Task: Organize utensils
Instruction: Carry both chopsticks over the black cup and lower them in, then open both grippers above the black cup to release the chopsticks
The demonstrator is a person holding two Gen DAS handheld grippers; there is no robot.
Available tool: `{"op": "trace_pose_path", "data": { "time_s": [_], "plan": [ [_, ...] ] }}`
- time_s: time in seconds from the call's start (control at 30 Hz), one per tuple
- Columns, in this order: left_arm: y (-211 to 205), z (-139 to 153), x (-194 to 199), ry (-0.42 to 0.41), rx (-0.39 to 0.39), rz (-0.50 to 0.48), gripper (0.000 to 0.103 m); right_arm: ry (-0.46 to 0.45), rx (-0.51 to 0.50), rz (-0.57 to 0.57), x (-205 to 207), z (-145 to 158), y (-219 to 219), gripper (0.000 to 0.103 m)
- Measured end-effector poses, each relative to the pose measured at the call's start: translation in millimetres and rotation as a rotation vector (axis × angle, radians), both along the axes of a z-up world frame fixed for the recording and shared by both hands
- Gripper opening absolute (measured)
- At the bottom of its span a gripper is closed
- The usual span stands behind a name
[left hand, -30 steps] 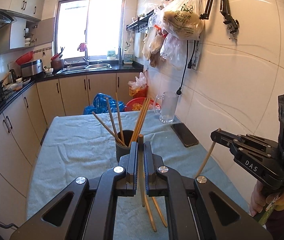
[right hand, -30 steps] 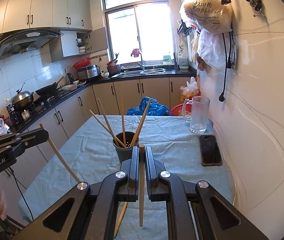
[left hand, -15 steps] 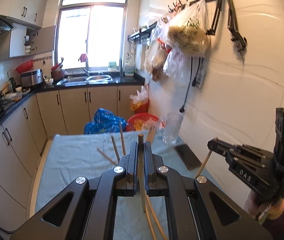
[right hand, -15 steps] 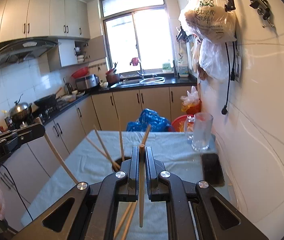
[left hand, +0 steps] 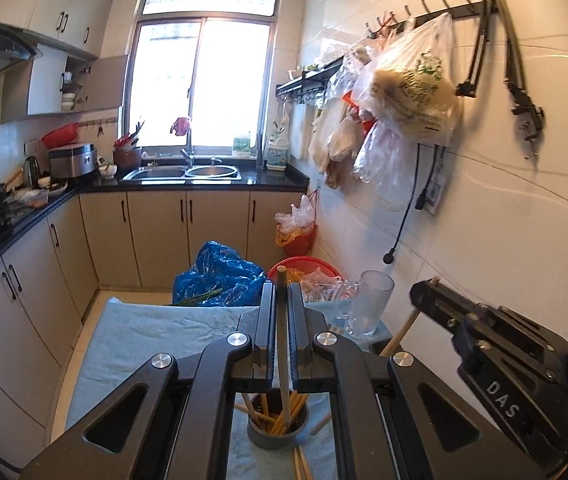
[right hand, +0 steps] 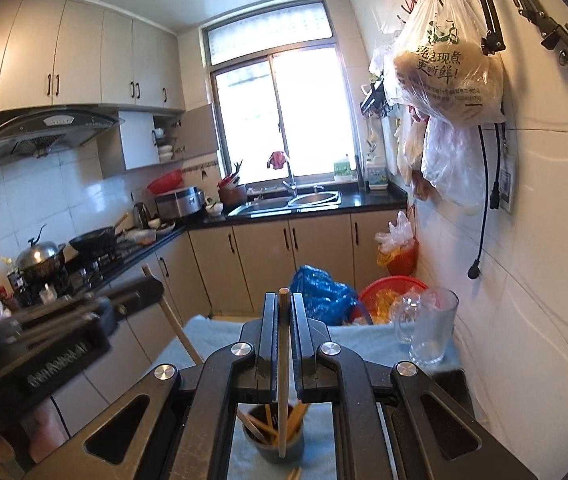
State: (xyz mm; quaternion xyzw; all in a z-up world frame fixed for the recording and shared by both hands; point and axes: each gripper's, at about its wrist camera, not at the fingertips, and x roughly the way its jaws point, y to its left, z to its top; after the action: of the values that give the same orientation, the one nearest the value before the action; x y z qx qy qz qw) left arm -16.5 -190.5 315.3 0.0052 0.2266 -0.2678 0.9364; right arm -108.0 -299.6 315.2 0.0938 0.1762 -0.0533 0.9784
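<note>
Wooden chopstick [left hand: 282, 364] in my clamped left gripper [left hand: 281, 300] hangs upright over the cup [left hand: 277, 432]; my right gripper [right hand: 283, 312] pinches another [right hand: 282, 384] directly above too.

chopsticks [left hand: 282, 344]: wood | tablecloth [left hand: 155, 332]: cloth | mug [left hand: 366, 304]: clear glass

A: Right gripper [right hand: 282, 300] status?
B: Clamped on one chopstick [right hand: 282, 364], upright, lower end over the grey holder [right hand: 273, 446].
A: Holder contents?
B: Several chopsticks, leaning. Glass pitcher [right hand: 432, 326] on the blue cloth [right hand: 368, 344], right side.
</note>
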Motion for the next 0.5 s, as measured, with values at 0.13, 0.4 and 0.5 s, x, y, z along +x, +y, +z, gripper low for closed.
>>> {"op": "trace_pose_path", "data": {
  "time_s": [0.13, 0.4, 0.5],
  "plan": [
    [-4.2, -18.6, 22.2, 0.022, 0.001, 0.005, 0.005, -0.026, 0.018, -0.033, 14.1, -10.5, -3.6, 0.007],
    [-7.8, -49.6, 43.5, 0.071, 0.028, 0.005, 0.005, 0.056, 0.068, -0.047, 41.7, -48.5, -11.3, 0.007],
    [-5.6, -53.2, 43.2, 0.075, 0.027, 0.003, 0.005, 0.085, 0.078, -0.041, 46.3, -59.8, -12.6, 0.007]
  ]
}}
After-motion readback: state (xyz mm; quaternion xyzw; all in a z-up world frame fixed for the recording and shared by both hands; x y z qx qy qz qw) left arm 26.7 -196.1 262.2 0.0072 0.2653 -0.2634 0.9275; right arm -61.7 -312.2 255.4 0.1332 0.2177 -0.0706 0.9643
